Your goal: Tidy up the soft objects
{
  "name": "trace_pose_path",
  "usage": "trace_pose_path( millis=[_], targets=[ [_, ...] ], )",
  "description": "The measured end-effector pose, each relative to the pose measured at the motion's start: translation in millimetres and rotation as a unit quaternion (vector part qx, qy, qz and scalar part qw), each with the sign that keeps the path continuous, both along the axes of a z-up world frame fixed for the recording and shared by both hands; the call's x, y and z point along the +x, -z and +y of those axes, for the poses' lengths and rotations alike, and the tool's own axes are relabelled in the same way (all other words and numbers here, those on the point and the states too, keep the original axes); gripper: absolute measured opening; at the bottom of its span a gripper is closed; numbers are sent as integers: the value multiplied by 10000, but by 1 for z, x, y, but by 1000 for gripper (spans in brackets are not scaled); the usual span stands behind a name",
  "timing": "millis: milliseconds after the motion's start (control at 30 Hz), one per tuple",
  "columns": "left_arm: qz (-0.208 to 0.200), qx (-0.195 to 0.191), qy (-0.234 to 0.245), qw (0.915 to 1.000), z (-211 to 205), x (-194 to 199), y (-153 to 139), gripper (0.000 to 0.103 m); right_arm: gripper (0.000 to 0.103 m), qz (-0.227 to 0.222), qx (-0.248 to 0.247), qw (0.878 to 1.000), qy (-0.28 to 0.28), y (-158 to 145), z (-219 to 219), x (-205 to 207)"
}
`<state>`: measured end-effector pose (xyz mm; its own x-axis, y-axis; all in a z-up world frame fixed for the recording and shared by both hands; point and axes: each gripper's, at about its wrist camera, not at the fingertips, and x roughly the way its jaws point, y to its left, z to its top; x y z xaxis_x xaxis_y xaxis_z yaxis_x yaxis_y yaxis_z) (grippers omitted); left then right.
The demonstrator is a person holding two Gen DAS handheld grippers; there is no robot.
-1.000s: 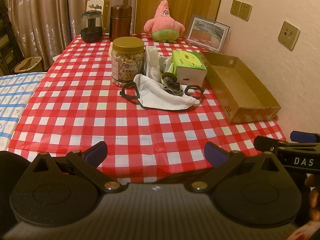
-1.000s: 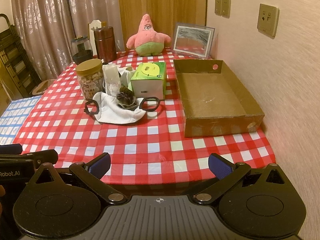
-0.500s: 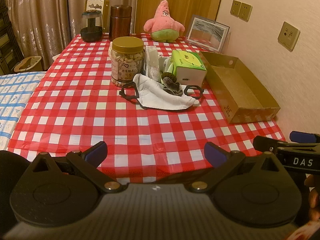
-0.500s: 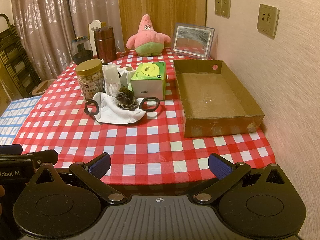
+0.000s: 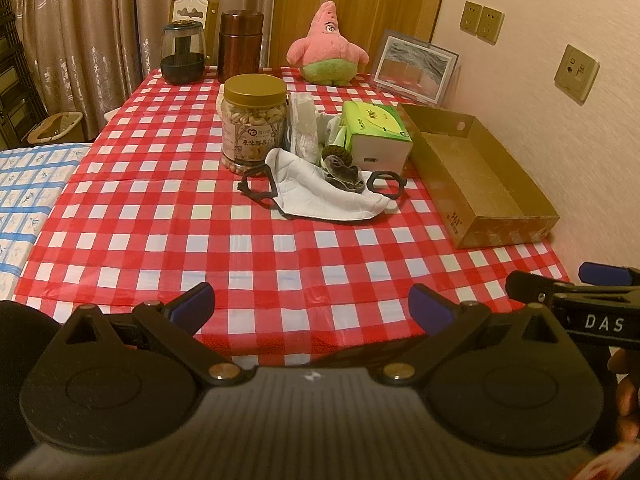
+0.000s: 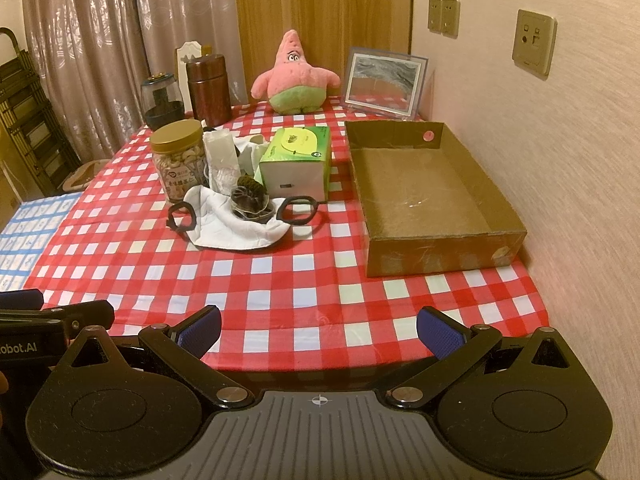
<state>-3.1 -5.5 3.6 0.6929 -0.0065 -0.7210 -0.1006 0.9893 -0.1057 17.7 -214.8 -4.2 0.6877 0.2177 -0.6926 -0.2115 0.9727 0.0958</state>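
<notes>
A white cloth mask with black ear loops lies mid-table on the red checked cloth. A dark hair scrunchie sits on it. A white soft packet stands behind it. A pink star plush sits at the far edge. An empty cardboard box lies at the right. My left gripper and right gripper are open and empty at the near table edge.
A nut jar with a gold lid, a green tissue box, a brown canister, a dark glass jar and a framed picture stand on the table. The wall runs along the right side.
</notes>
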Motion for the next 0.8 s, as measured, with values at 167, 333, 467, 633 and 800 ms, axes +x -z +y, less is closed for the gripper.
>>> trace_pose_path(
  millis=[167,333,467,633,800],
  targets=[
    [-3,4,-6,10000,0,0,0,102,103,-4,1,10000,0,0,0,0],
    [-1,6,-4,10000,0,0,0,102,103,-4,-1,10000,1,0,0,0],
    [-5,4,-3,10000,0,0,0,102,103,-10,1,10000,4,-1,0,0],
    [-1,-2,-3,10000,0,0,-1,102,103,-6,0,10000,1,1,1,0],
    [-4,-1,0,10000,0,0,-1,102,103,-12,6,10000,6,2,1,-1]
  ],
)
